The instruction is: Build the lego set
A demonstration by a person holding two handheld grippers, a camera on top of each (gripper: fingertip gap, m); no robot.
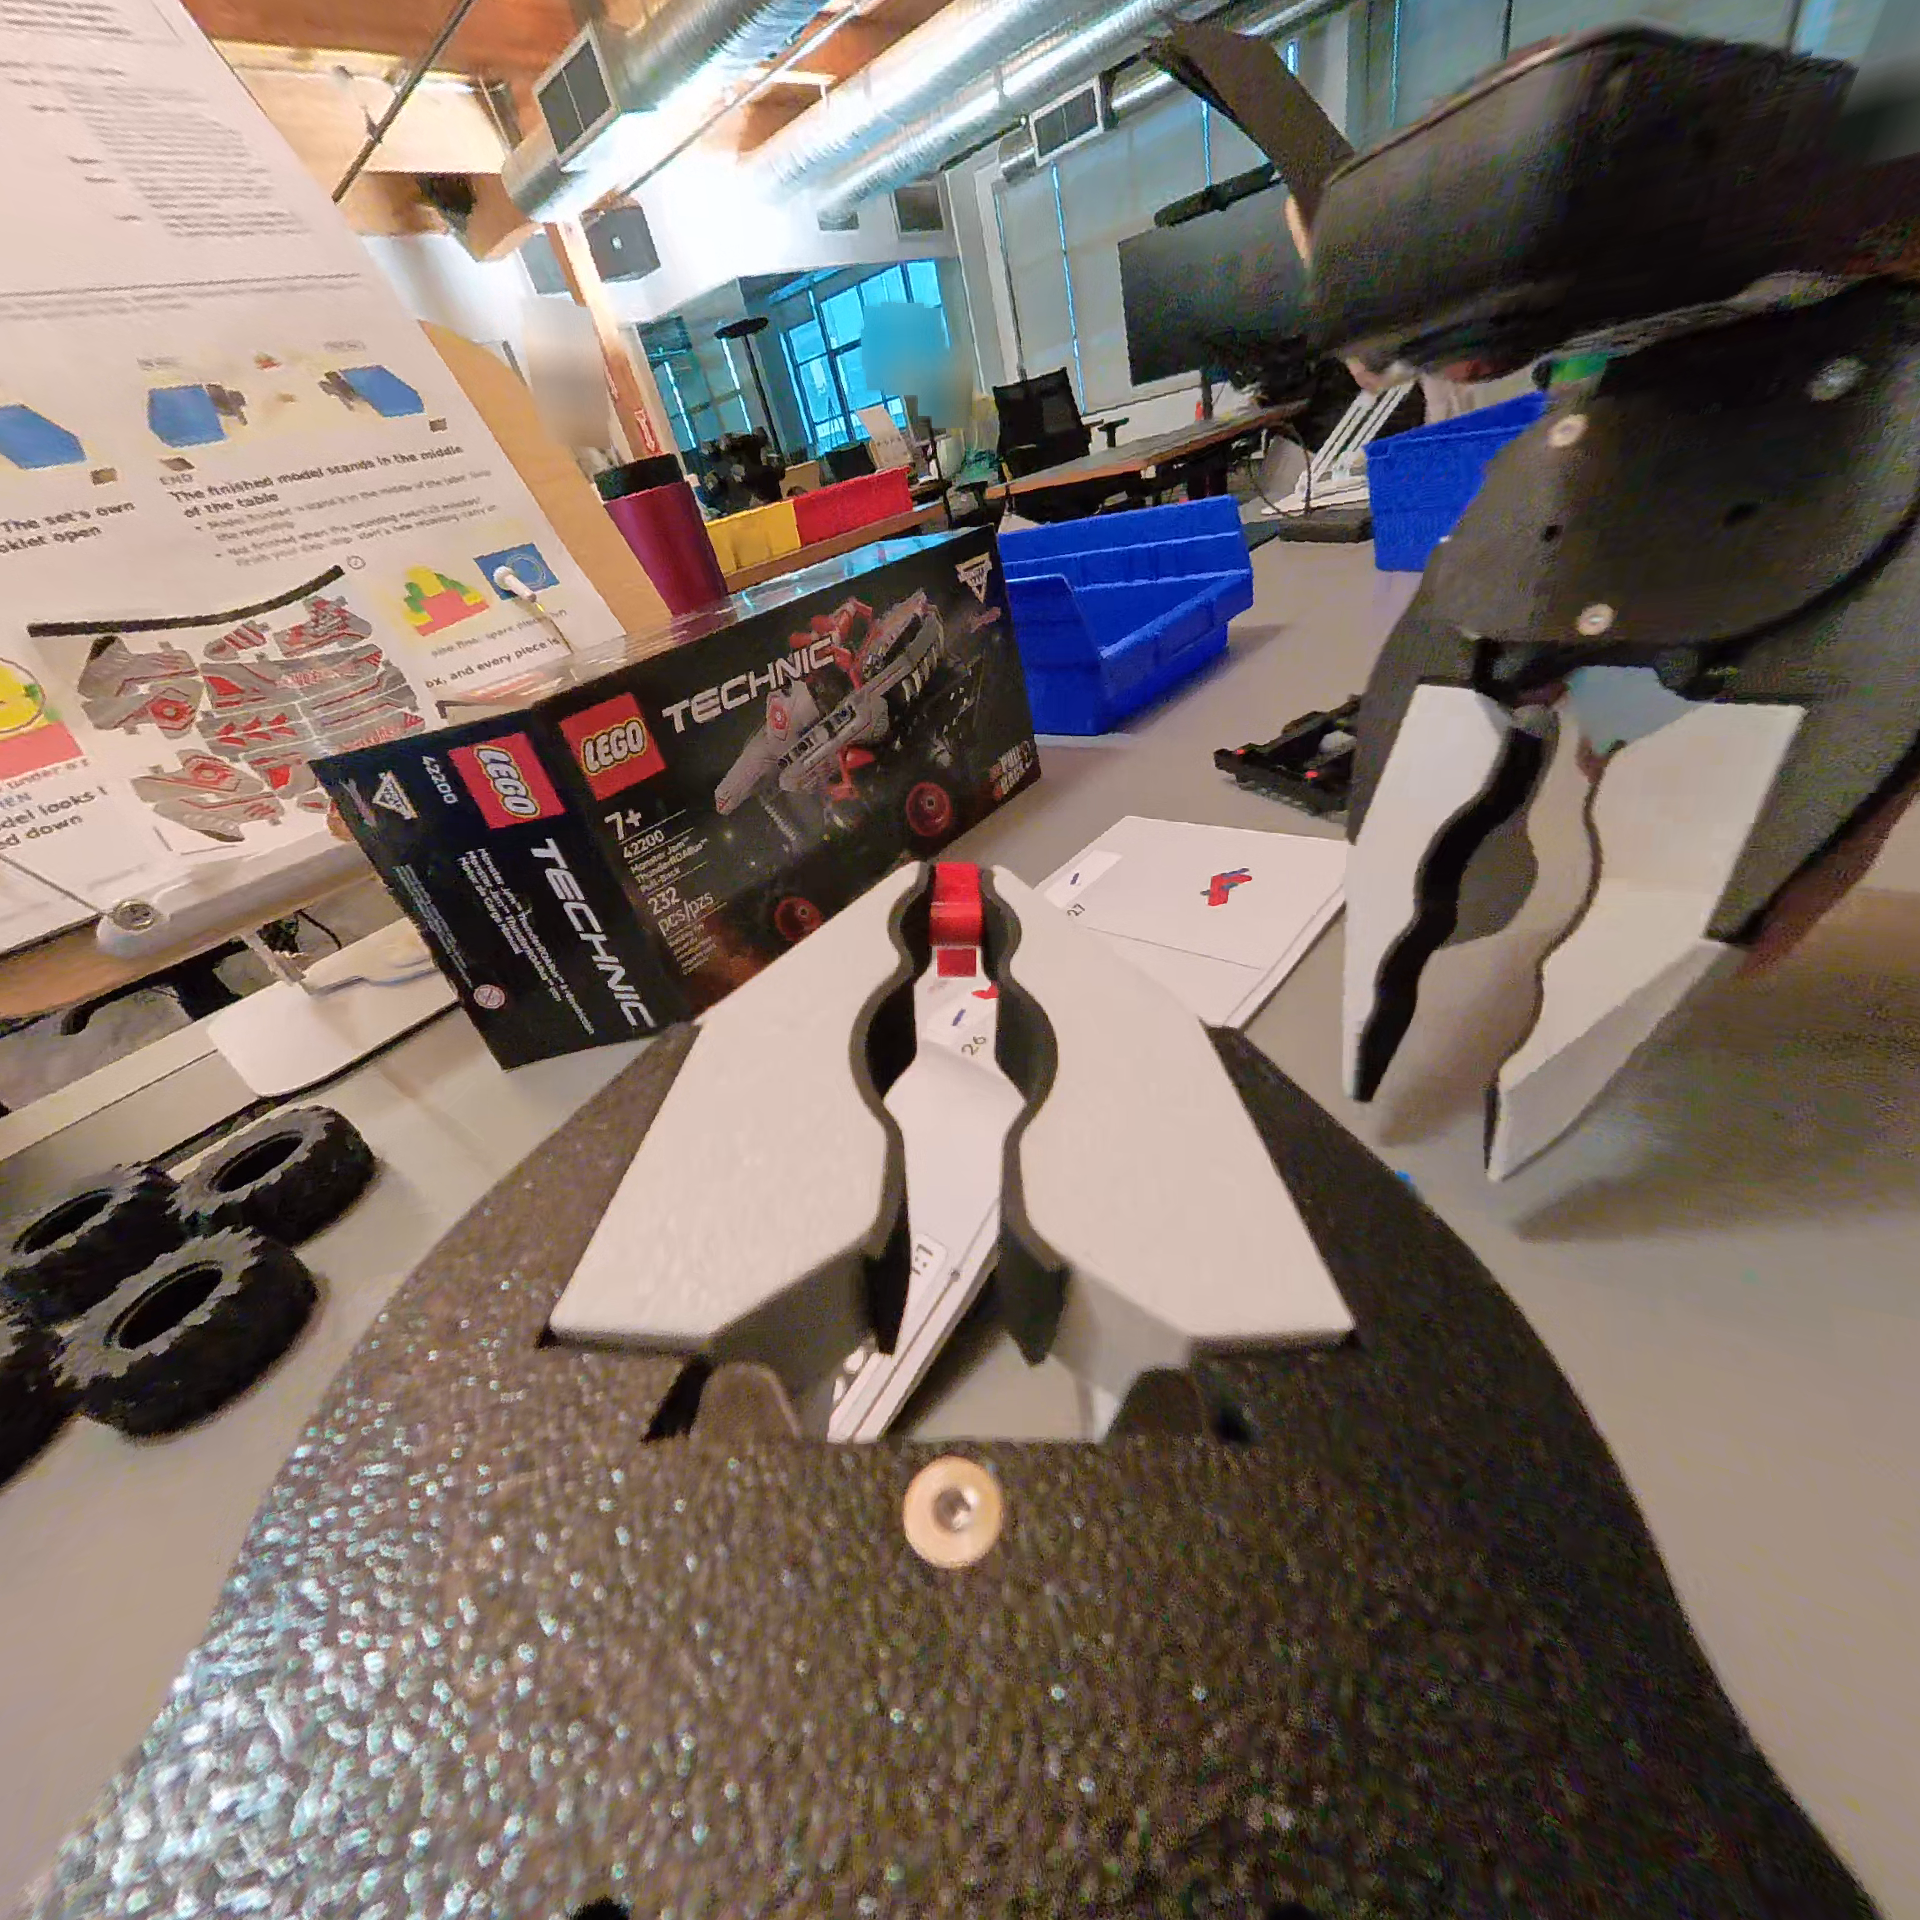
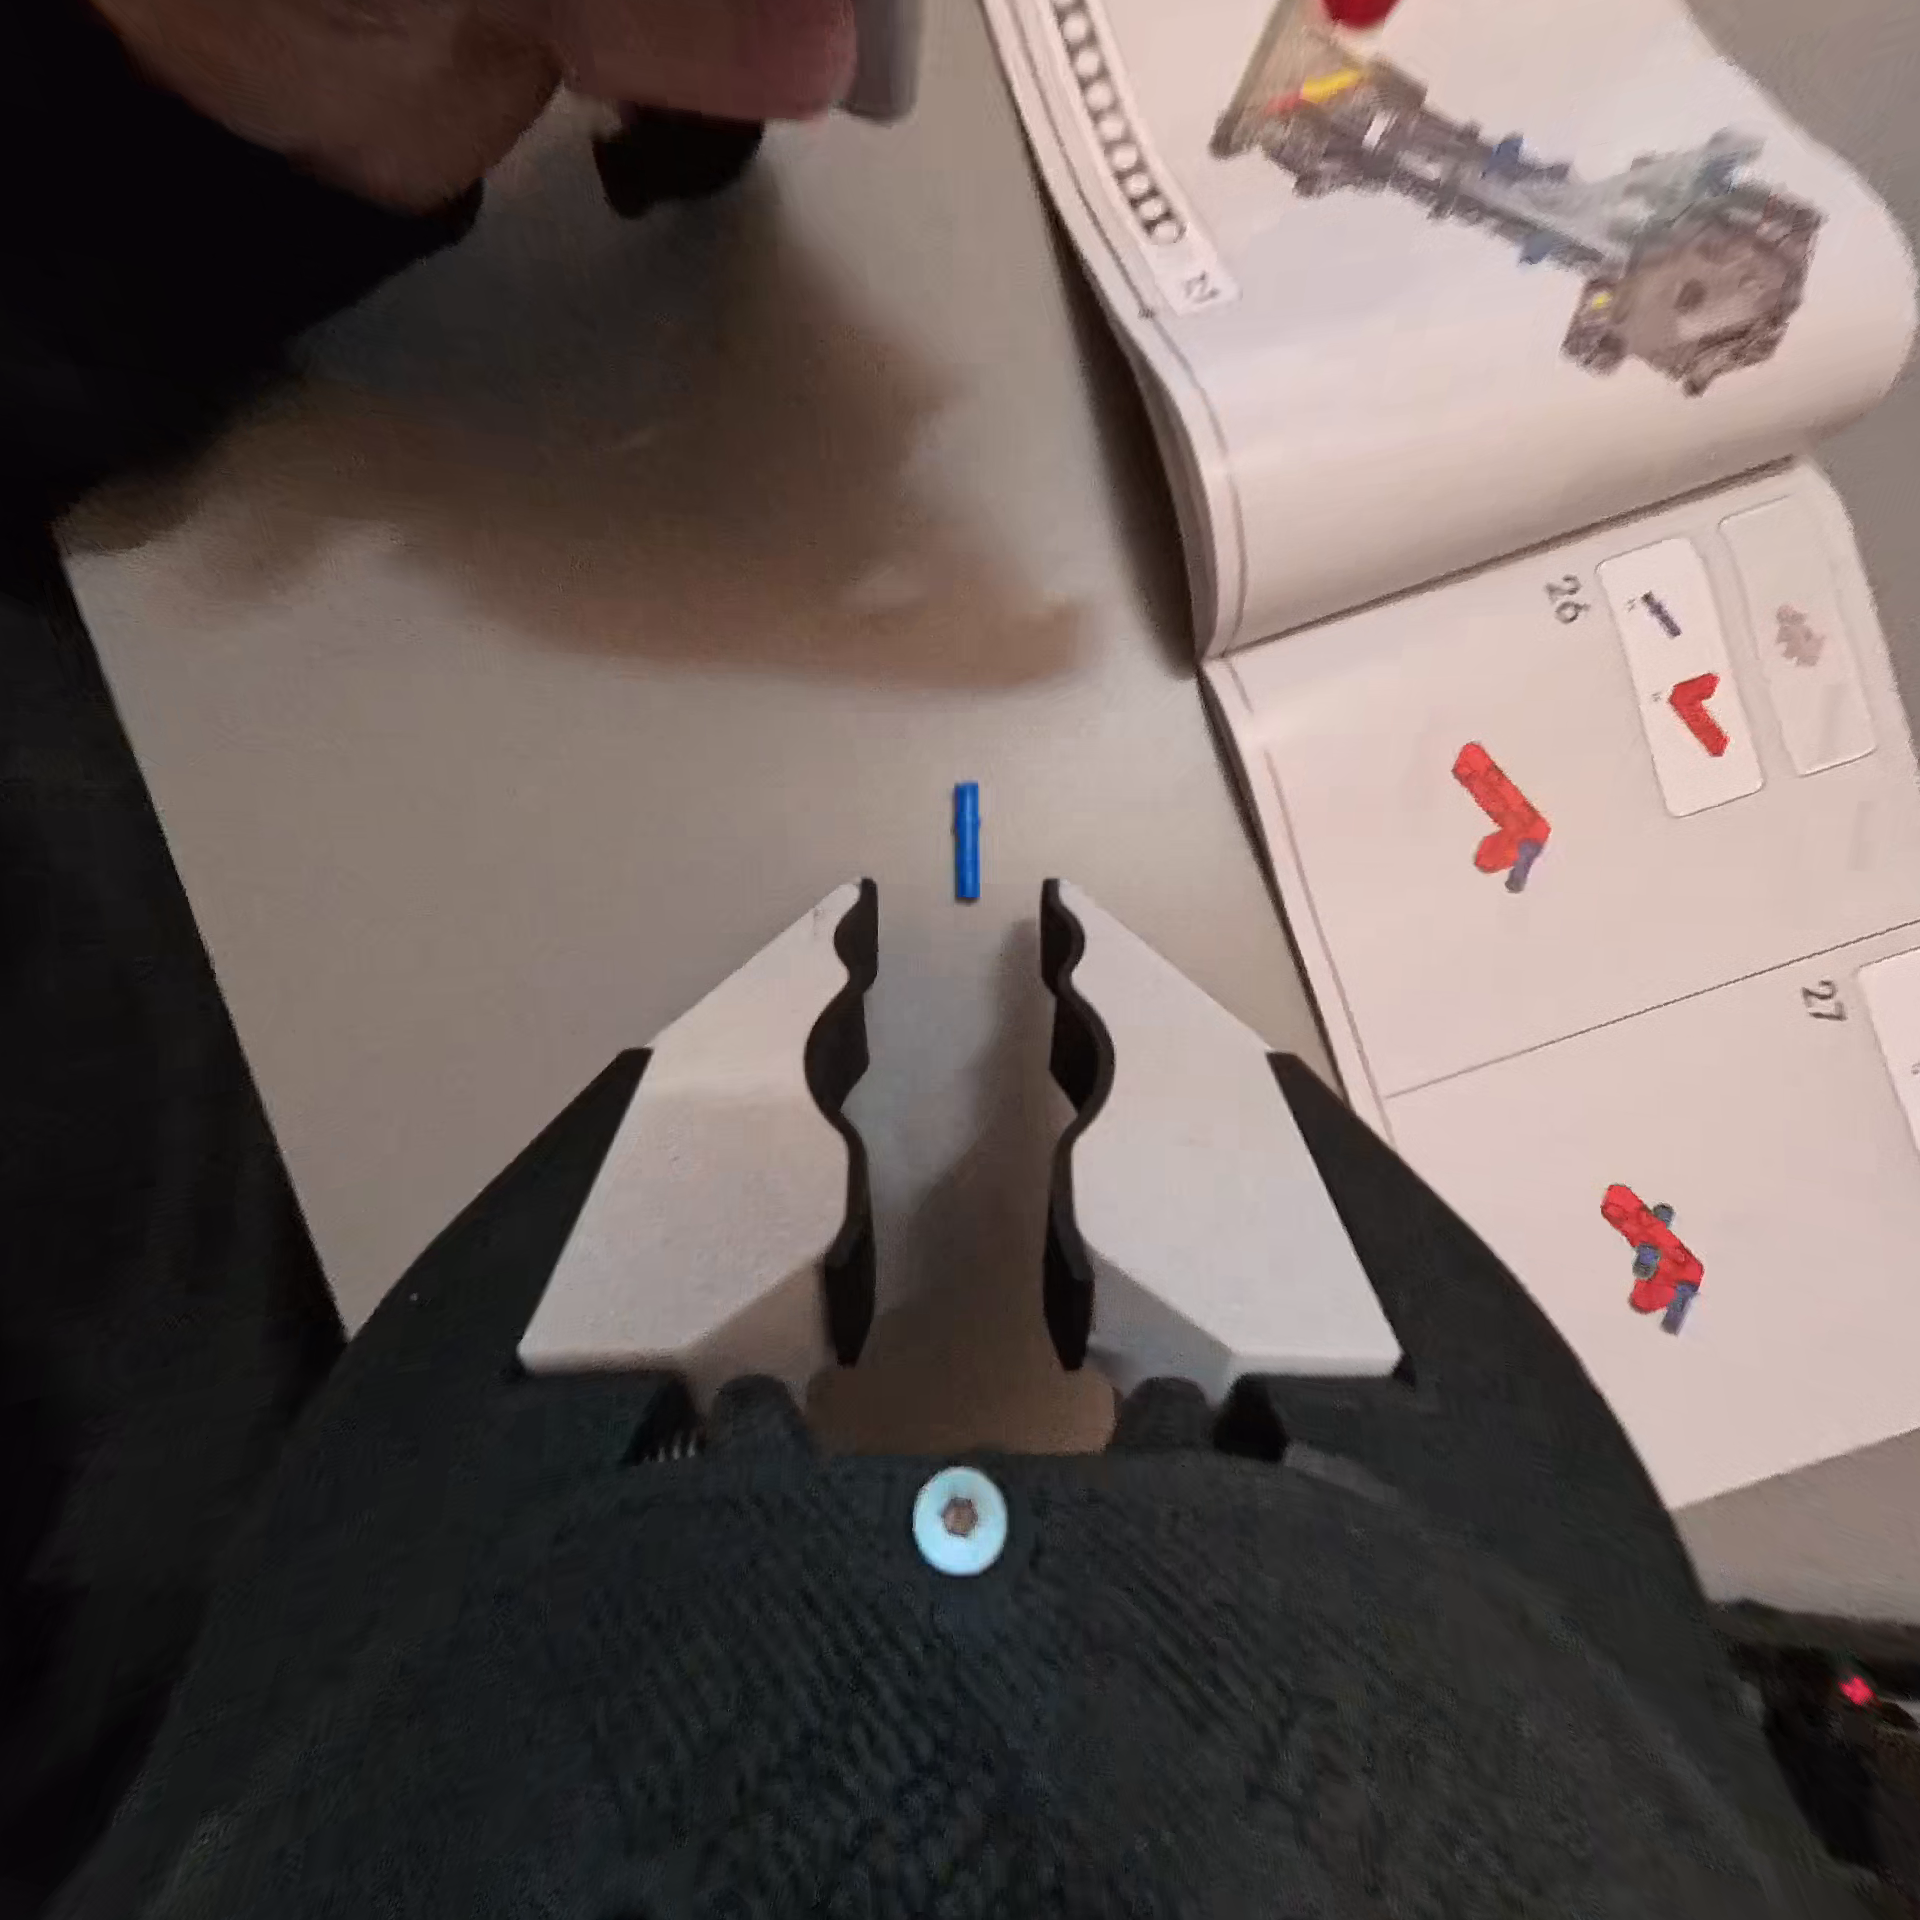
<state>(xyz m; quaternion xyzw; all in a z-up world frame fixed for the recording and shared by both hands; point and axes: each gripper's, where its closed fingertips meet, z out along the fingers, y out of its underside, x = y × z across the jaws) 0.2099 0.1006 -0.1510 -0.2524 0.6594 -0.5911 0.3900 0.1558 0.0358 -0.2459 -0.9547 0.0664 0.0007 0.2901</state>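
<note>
My left gripper (image 1: 956, 894) is shut on a small red lego piece (image 1: 956, 914), held at the fingertips above the table. My right gripper (image 2: 958, 888) is open and points down at the table, with a small blue pin (image 2: 966, 842) lying just beyond its tips, between them. The right gripper also shows in the left wrist view (image 1: 1439, 1132), hovering right of the left one. The open instruction booklet (image 2: 1558, 935) lies right of the pin and also shows in the left wrist view (image 1: 1195, 914).
The black lego box (image 1: 707, 790) stands behind the left gripper. Several black tyres (image 1: 177, 1278) lie at the left. Blue bins (image 1: 1122, 613) stand at the back. A black partial assembly (image 1: 1288, 758) lies behind the booklet. A hand (image 2: 623, 73) shows at the top left.
</note>
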